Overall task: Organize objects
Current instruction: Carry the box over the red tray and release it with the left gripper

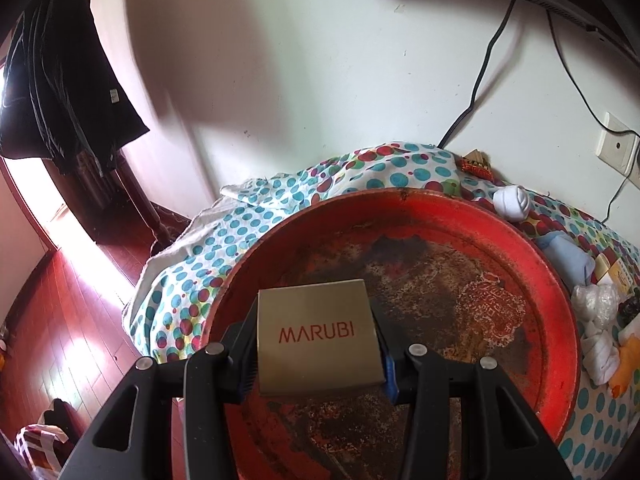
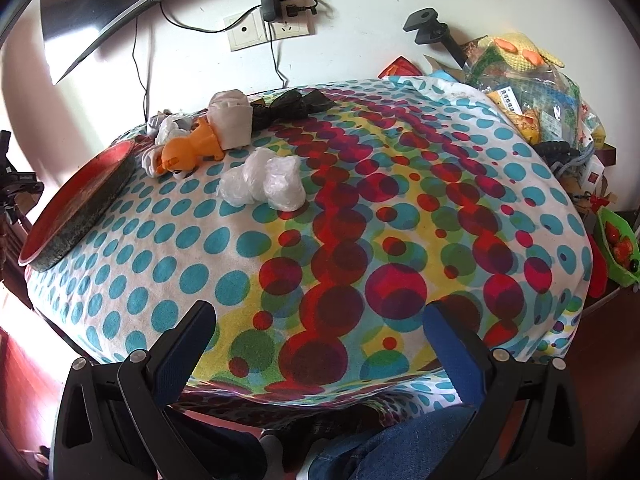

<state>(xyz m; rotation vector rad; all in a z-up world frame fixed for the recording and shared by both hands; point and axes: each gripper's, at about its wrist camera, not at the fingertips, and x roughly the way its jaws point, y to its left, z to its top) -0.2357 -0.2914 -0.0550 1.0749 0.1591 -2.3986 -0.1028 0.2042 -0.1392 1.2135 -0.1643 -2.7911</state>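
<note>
My left gripper (image 1: pixel 316 344) is shut on a flat beige box marked MARUBI (image 1: pixel 318 340) and holds it over the near left part of a round red tray (image 1: pixel 560 320) with a worn, rusty bottom. Whether the box touches the tray bottom I cannot tell. The tray also shows at the far left of the right wrist view (image 2: pixel 76 208). My right gripper (image 2: pixel 320 324) is open and empty at the near edge of the dotted cloth (image 2: pixel 360 240). On the cloth lie an orange toy (image 2: pixel 188 152), a clear plastic bundle (image 2: pixel 262 184) and a white cloth roll (image 2: pixel 232 120).
The table stands against a white wall with sockets (image 2: pixel 266 30) and cables. A pile of packets and toys (image 2: pixel 532 92) fills the far right. A green bowl (image 2: pixel 616 248) sits beyond the right edge. White socks (image 1: pixel 512 202) and a blue cloth (image 1: pixel 568 258) lie beside the tray.
</note>
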